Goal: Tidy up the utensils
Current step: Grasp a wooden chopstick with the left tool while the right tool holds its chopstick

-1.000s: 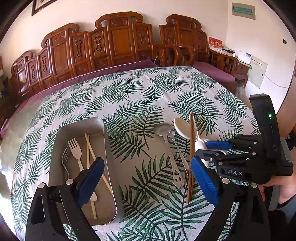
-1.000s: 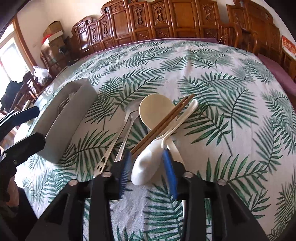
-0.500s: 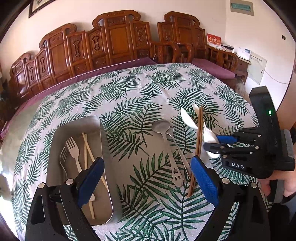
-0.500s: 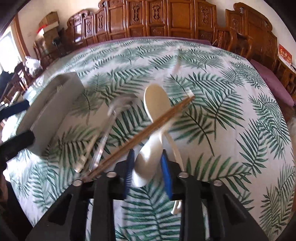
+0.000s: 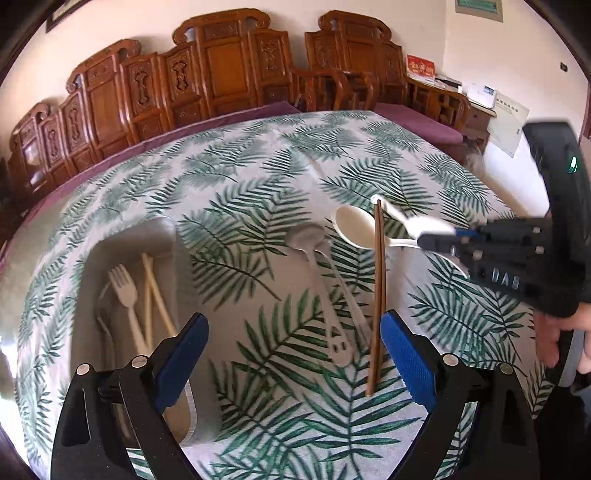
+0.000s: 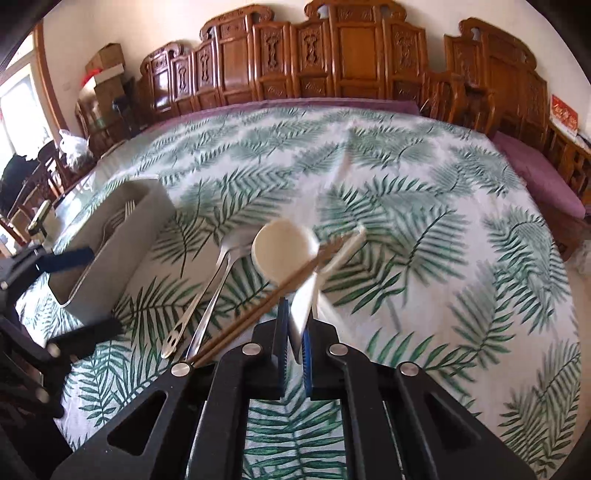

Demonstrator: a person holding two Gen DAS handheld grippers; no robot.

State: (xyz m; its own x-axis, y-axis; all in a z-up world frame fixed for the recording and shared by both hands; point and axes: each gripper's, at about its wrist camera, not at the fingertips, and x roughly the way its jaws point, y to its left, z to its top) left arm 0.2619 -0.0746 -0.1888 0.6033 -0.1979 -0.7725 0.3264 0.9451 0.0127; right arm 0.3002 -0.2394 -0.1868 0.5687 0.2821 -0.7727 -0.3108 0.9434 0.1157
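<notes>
While my right hand-held gripper (image 6: 294,334) pinches the white spoon (image 6: 308,295), I'd carry it left, level, to the tray (image 6: 110,258); left hand-held gripper (image 5: 293,360) gapes empty.

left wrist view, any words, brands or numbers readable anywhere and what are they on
"DAS": raised letters on the black body of the right tongs, which are shut on a white spoon; the first letter is blurred.
Red card on the far sideboard: gold characters, too small to read.
Framed wall sign: too blurred to read.
White notice by the wall: print too small to read.
No other text is visible.
</notes>
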